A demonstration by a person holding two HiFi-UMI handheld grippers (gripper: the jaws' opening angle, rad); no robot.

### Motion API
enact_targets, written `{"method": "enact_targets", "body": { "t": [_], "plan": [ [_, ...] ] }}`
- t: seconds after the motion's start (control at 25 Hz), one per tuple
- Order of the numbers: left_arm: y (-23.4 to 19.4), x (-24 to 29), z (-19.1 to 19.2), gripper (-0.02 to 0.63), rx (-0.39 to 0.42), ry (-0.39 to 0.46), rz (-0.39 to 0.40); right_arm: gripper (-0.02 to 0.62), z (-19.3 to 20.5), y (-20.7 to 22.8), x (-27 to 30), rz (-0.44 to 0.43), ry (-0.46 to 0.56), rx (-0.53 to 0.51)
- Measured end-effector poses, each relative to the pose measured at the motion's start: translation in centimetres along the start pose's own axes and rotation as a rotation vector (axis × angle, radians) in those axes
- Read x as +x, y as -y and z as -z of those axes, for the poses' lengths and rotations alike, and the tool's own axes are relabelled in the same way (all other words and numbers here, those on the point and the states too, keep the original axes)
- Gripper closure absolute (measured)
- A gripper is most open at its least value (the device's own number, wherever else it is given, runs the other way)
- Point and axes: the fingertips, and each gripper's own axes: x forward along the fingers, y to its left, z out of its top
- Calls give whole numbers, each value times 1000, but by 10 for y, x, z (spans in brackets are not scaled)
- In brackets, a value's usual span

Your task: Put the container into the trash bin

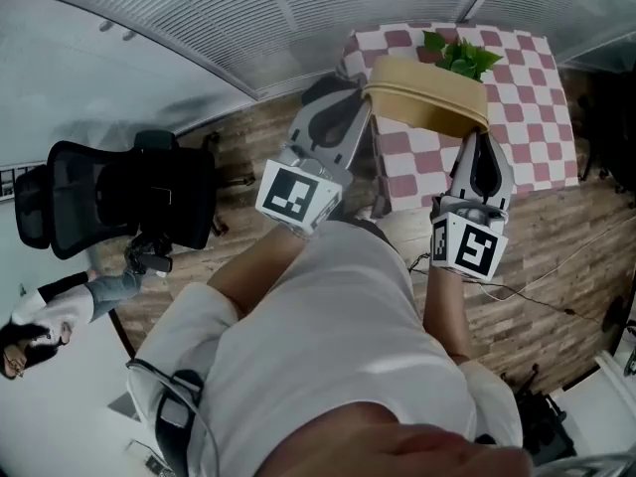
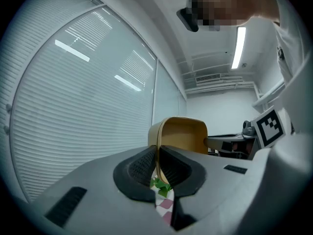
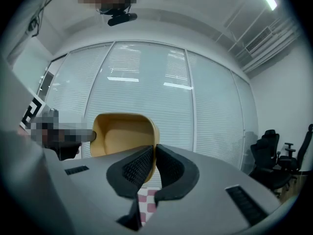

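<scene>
While both grippers have it, container (image 1: pixel 427 102): tan, shallow, rounded corners, carried in the air between them.
Long axis: runs side to side, from the left gripper (image 2: pixel 157 155) across to the right gripper (image 3: pixel 153 153). In the head view the right end sits lower in the picture than the left.
Facing: hollow side is turned back toward the person, so both gripper views look into it.
Left gripper: clamped on the thin wall at the container's left end. The wall stands edge-on and upright between the ribbed pads (image 2: pixel 141 166).
Right gripper: same grip on the wall at the right end, jaws nearly together with only the wall between them.
Gripper aim: both point away from the person and angle in toward each other, one at each end of the container.
Where: at the near edge of the table (image 1: pixel 542 117) with the red-and-white checked cloth. It is lifted, since the cloth and the leaves of the plant (image 1: pixel 459 56) show beneath it through the left gripper's jaw gap.
Plant: stands on the table just behind the container.
Floor (image 1: pixel 556 296): wood planks below the right gripper.
Around: black office chair (image 1: pixel 119 202) at left, well apart; blinds (image 1: pixel 248 18) along the far side; a second person (image 1: pixel 50 316) at lower left.
</scene>
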Motion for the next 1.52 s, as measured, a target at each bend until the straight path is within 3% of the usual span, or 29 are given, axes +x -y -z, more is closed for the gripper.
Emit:
{"method": "enact_targets", "body": {
  "t": [0.36, 0.6, 1.2, 1.52],
  "plan": [
    [-100, -91, -7, 557, 3, 23, -278, 551, -12, -126, 59, -274, 33, 3],
    [-158, -138, -4, 557, -23, 23, -362, 551, -18, -200, 86, -362, 32, -12],
    [-262, -161, 6, 557, -64, 23, -353, 551, -14, -287, 144, -367, 6, -49],
    [-288, -164, 15, 557, -73, 13, -344, 551, -4, -308, 158, -368, -24, -67]
  ]
}}
